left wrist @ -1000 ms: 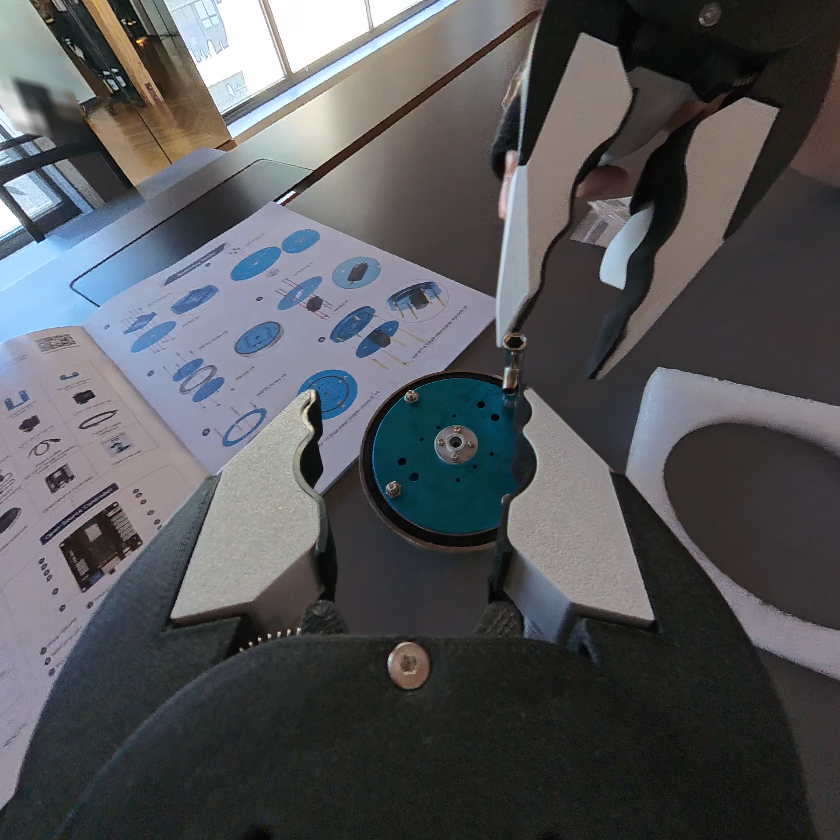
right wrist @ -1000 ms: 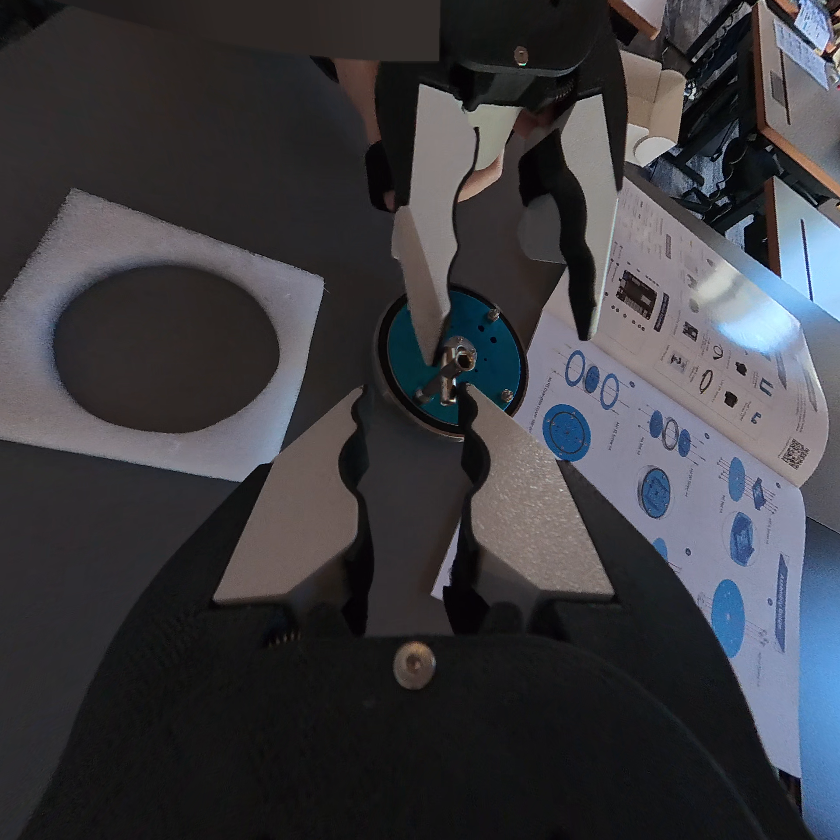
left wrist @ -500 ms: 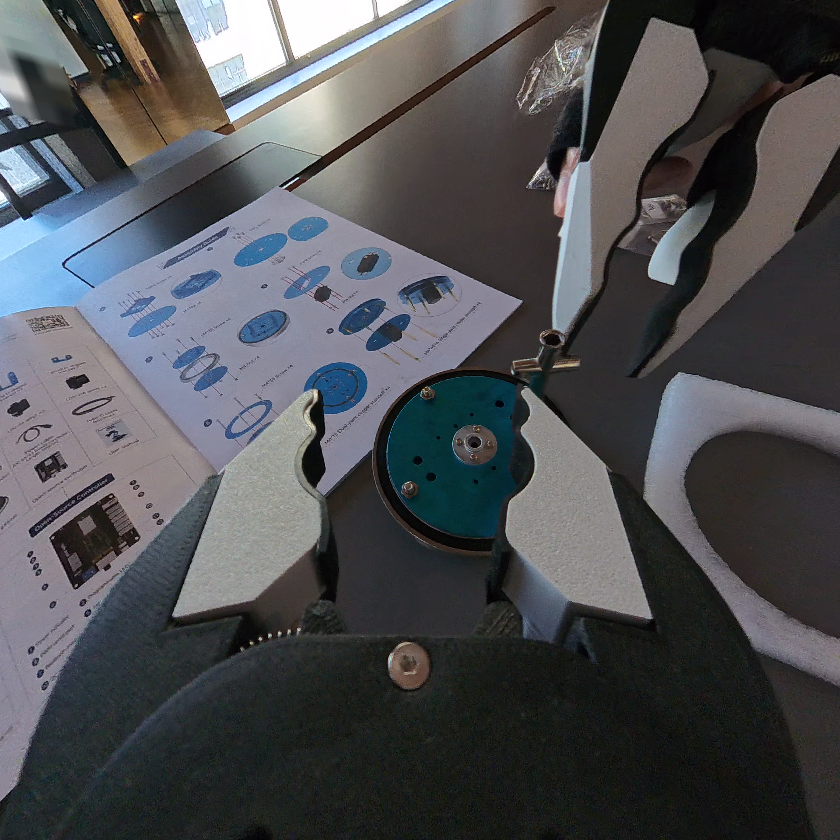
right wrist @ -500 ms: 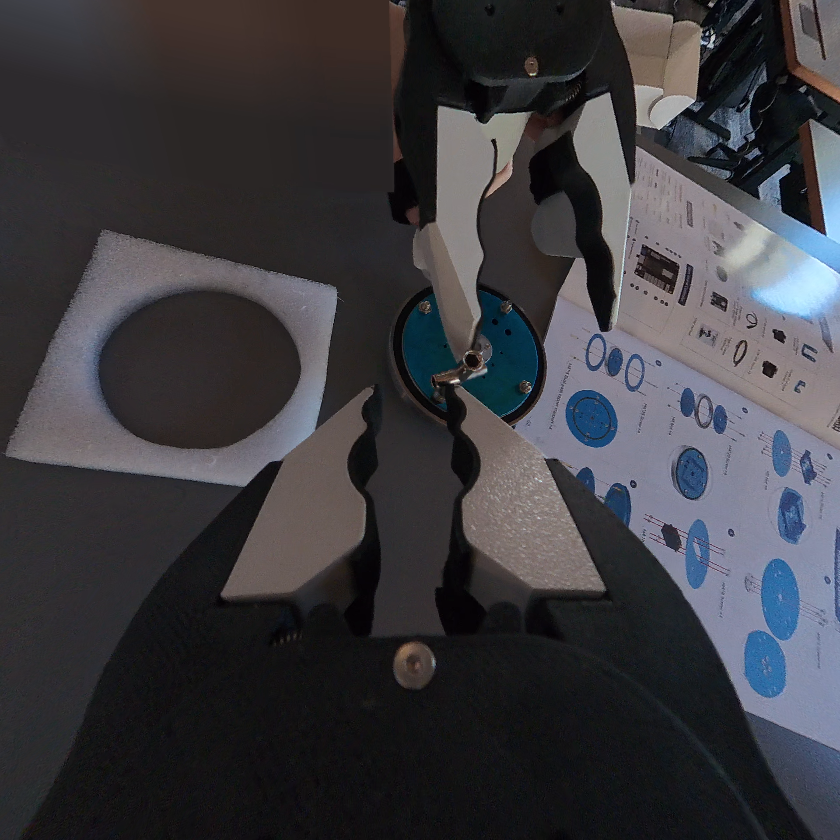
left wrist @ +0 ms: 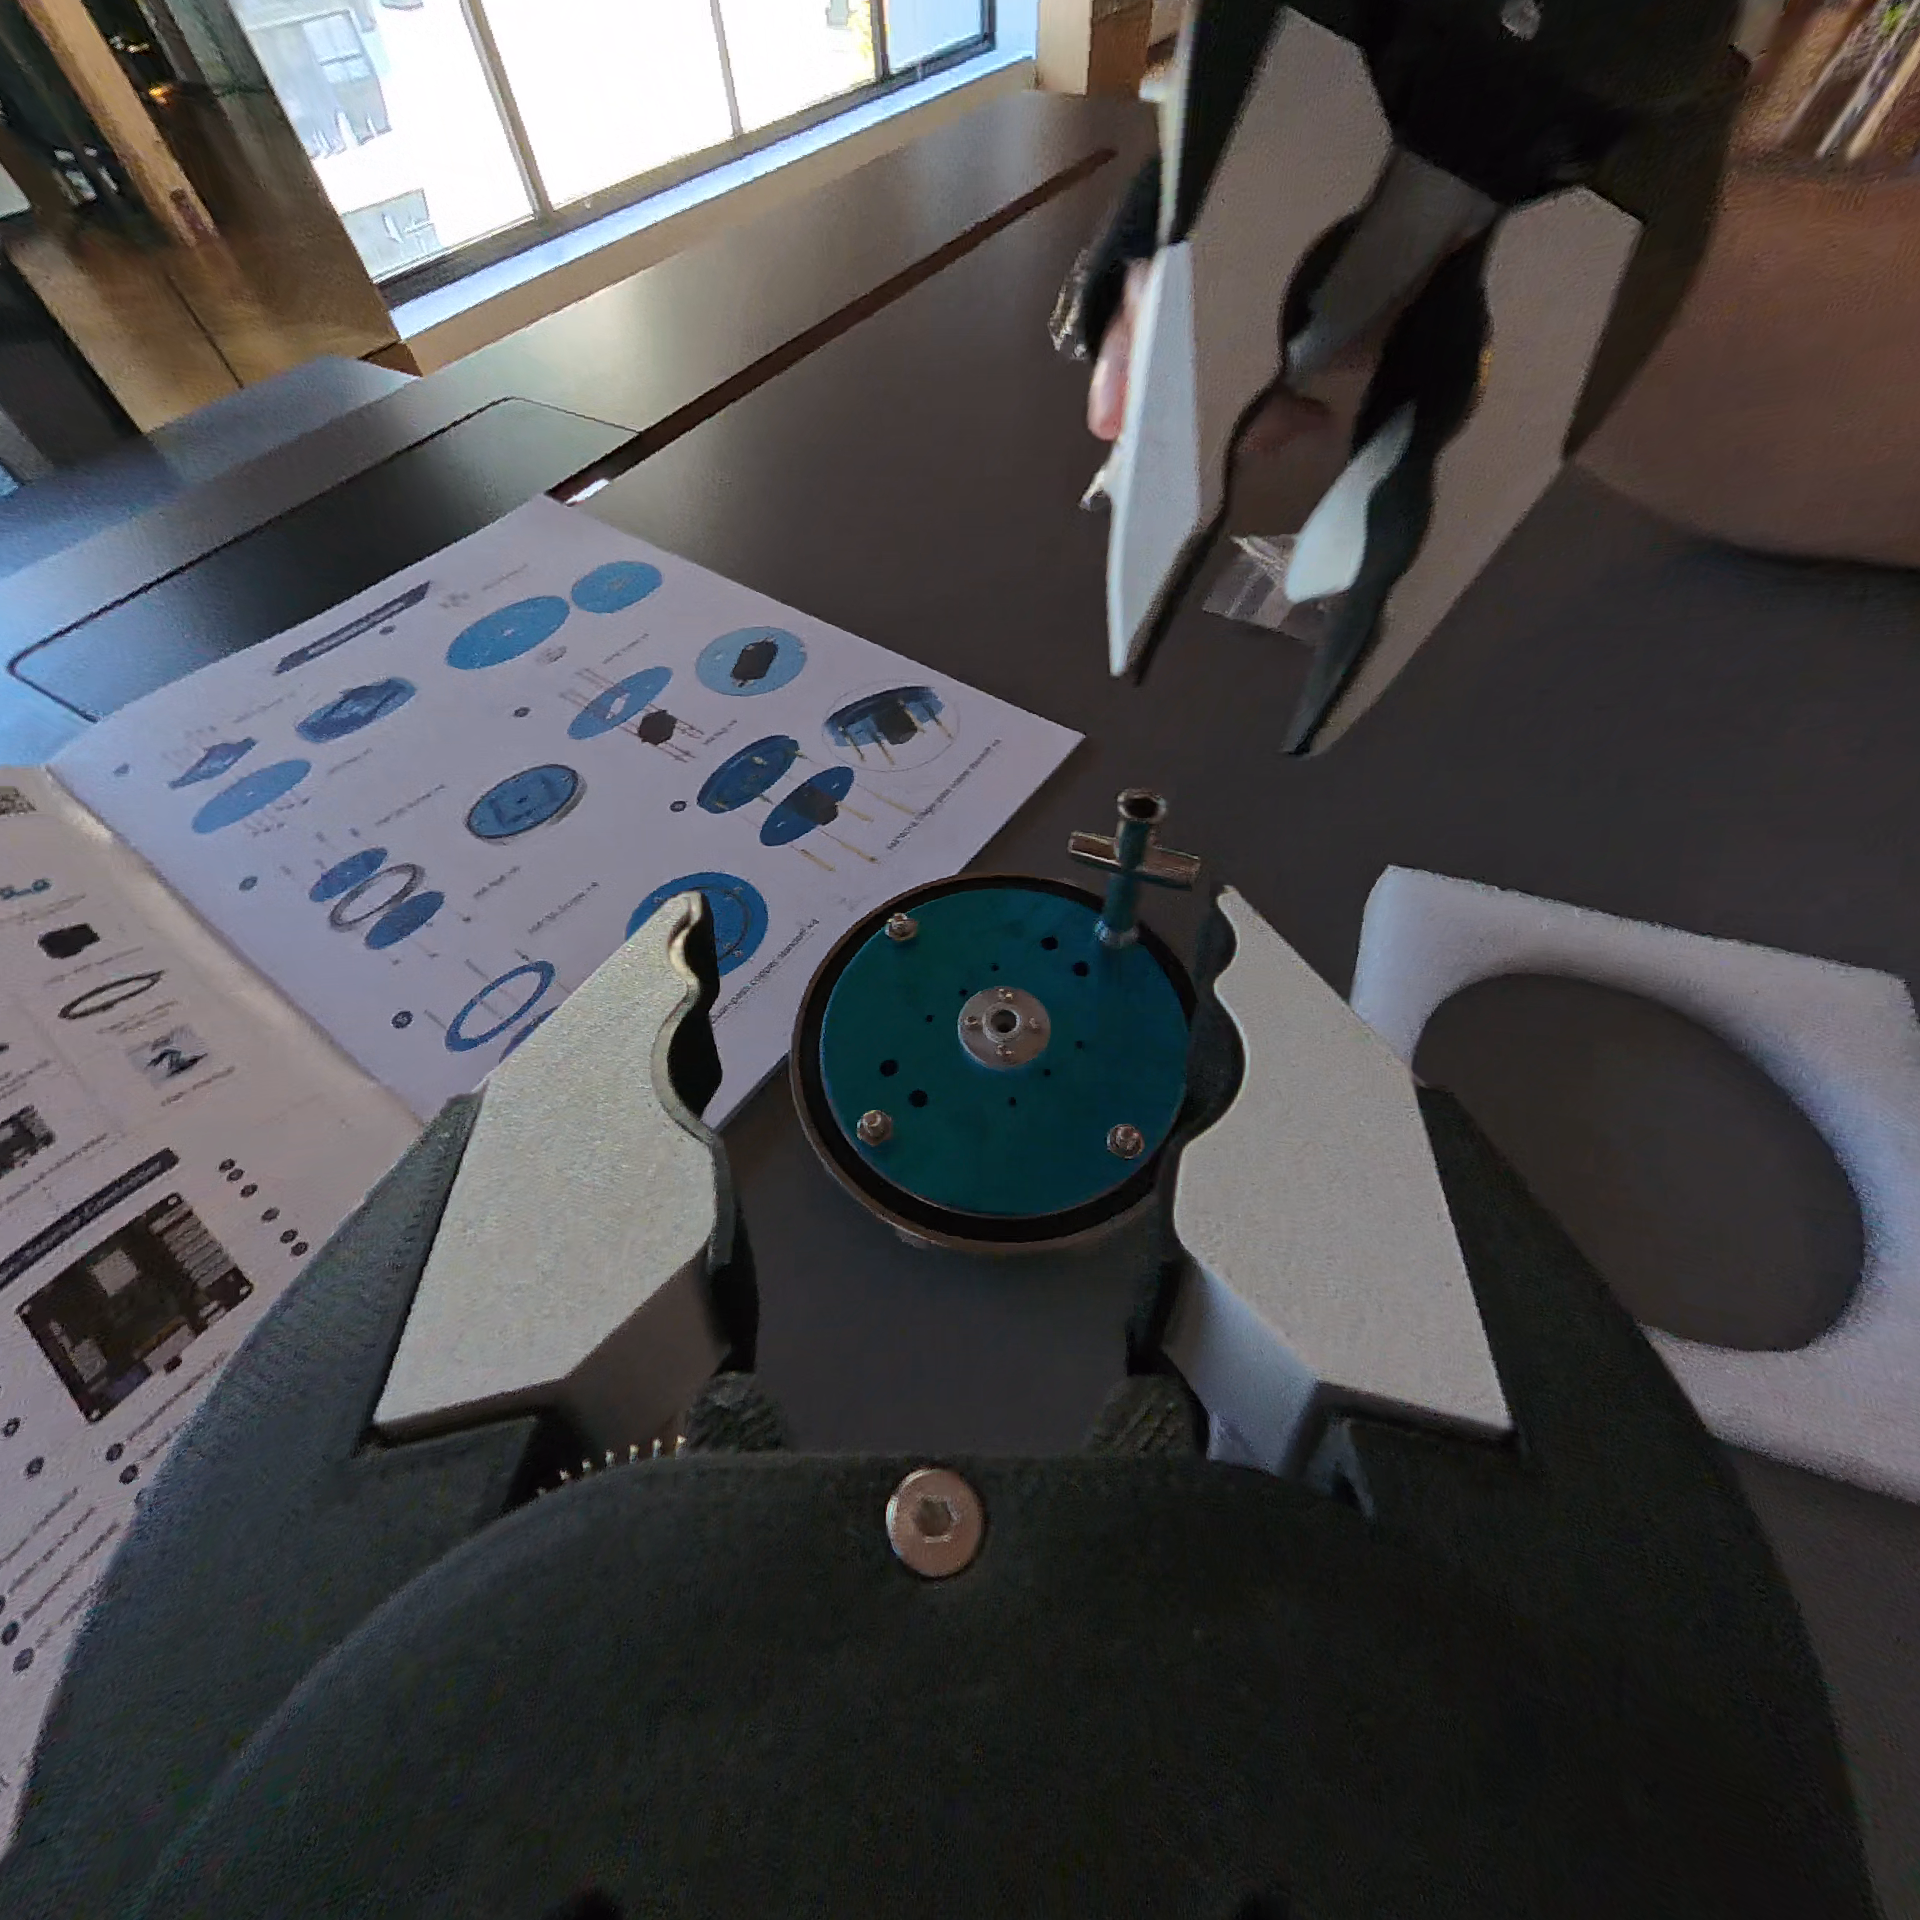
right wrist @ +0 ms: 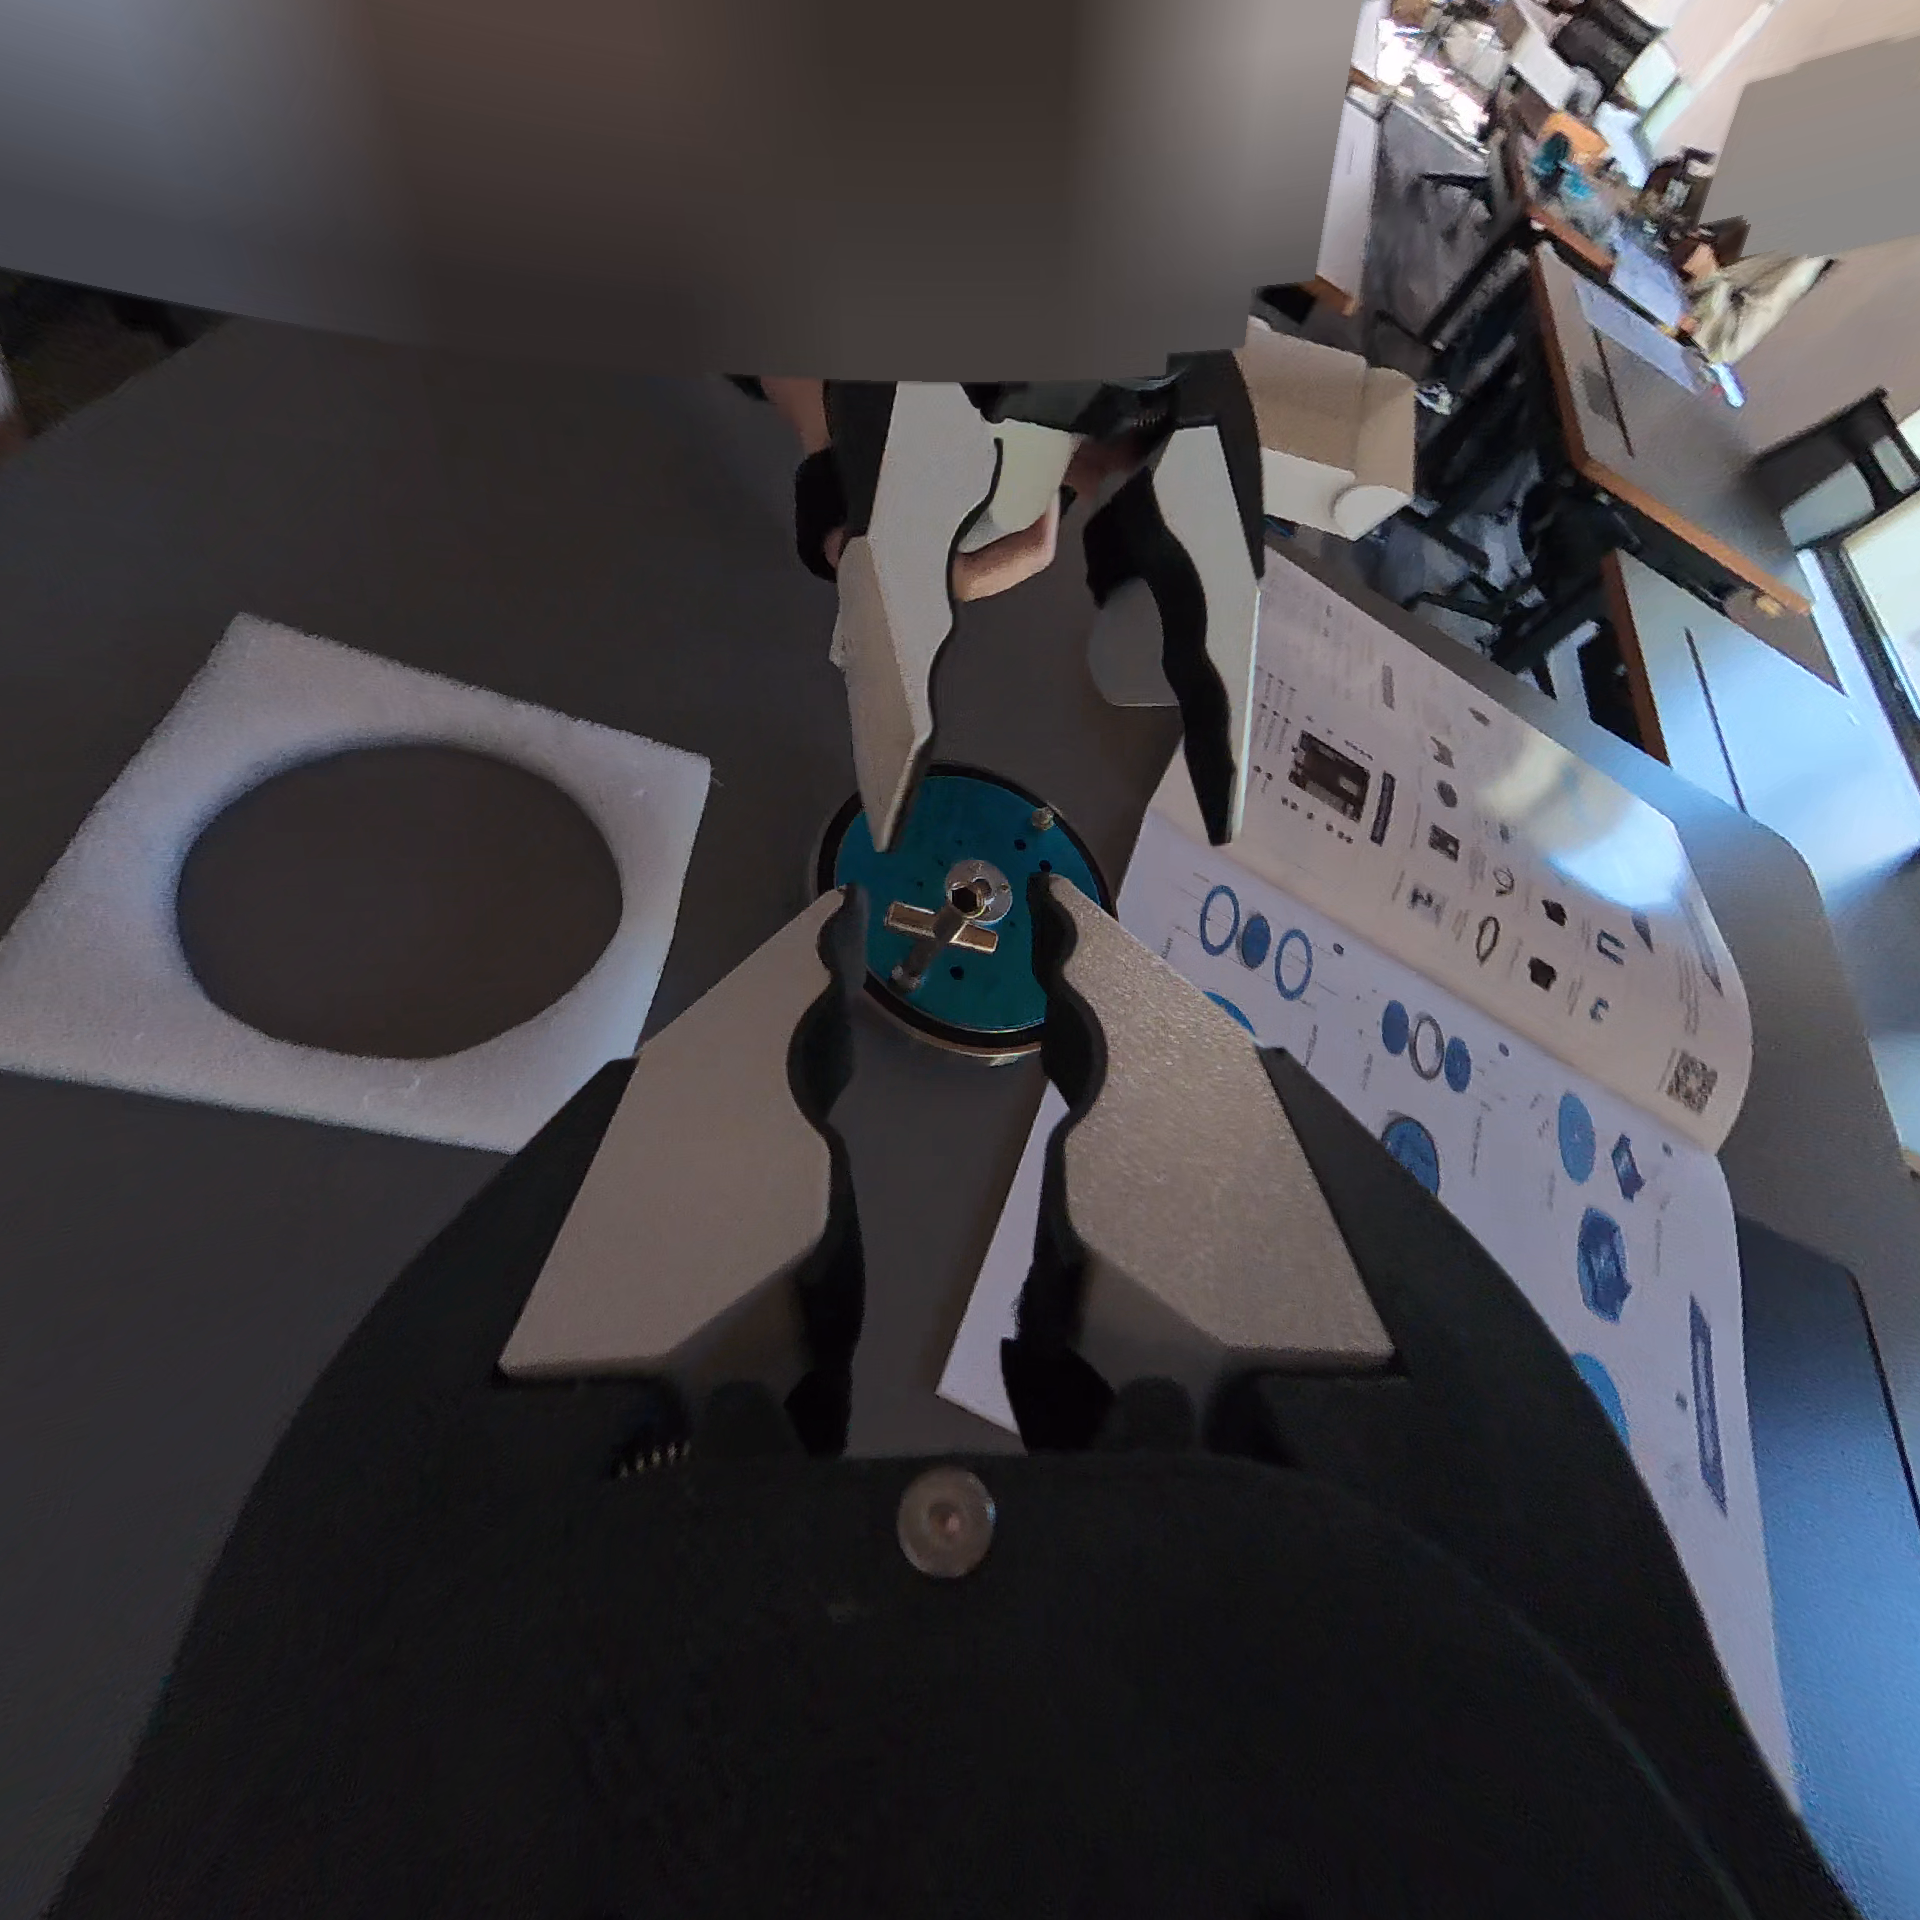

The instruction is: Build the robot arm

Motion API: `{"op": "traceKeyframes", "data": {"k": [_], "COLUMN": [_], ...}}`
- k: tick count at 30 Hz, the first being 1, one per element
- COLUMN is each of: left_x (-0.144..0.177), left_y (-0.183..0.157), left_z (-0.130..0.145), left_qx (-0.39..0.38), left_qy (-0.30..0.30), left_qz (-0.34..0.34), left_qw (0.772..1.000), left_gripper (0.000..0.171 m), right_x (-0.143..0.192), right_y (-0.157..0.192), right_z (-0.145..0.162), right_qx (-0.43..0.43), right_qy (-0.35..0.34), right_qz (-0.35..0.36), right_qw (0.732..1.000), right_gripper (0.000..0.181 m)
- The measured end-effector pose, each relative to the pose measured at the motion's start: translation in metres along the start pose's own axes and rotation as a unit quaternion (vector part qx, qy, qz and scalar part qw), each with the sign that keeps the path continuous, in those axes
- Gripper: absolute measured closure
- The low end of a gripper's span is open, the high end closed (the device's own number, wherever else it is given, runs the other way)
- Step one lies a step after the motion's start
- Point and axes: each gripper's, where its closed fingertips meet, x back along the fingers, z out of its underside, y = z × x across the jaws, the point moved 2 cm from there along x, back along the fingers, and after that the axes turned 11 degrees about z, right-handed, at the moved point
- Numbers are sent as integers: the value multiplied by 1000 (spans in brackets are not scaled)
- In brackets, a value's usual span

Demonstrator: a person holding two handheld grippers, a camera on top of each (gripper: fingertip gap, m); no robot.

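A round blue disc (left wrist: 987,1143) with a dark rim lies on the dark table. A small metal cross-shaped wrench (left wrist: 1132,862) stands upright on a nut at the disc's far right edge, held by nothing. My left gripper (left wrist: 956,914) is open around the disc, its right finger close beside the rim. My right gripper (left wrist: 1216,707) hangs open and empty above the wrench, apart from it. In the right wrist view my right gripper (right wrist: 940,894) looks down on the wrench (right wrist: 935,930) and disc (right wrist: 997,997), with the left gripper (right wrist: 1049,836) beyond.
An open instruction sheet (left wrist: 520,727) with blue diagrams lies left of the disc, also in the right wrist view (right wrist: 1558,1039). A white foam sheet (left wrist: 1455,935) with a round cut-out lies on the other side (right wrist: 343,1070). A small plastic bag (left wrist: 1247,597) lies farther back.
My right gripper opened, let go of the cross wrench and rose away from it. The wrench stays standing on the disc. My left gripper stayed open around the disc.
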Motion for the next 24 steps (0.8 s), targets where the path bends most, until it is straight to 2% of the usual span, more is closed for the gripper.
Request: {"op": "traceKeyframes", "data": {"k": [4, 7, 11, 14, 17, 24], "left_x": [-8, -14, -15, -12, -8, -4], "left_y": [-9, -19, -23, -17, -11, -4], "left_z": [7, 7, 10, 13, 13, 14], "left_qx": [-30, -36, -50, -42, -31, -32], "left_qy": [30, 37, 45, 43, 38, 41], "left_qz": [-1, 13, 16, 19, 18, 7], "left_qw": [999, 999, 998, 998, 999, 999], "left_gripper": [86, 95, 97, 95, 94, 94], "right_x": [-3, -9, -21, -25, -26, -28], "right_y": [-2, -3, 1, 7, 6, 5], "right_z": [6, 6, 11, 15, 15, 13], "right_qx": [87, 172, 316, 387, 419, 434], "right_qy": [35, 84, 148, 177, 187, 201], "right_qz": [-52, -84, -117, -148, -165, -206], "right_qw": [994, 978, 930, 893, 873, 853], "right_gripper": [151, 150, 151, 157, 160, 167]}}
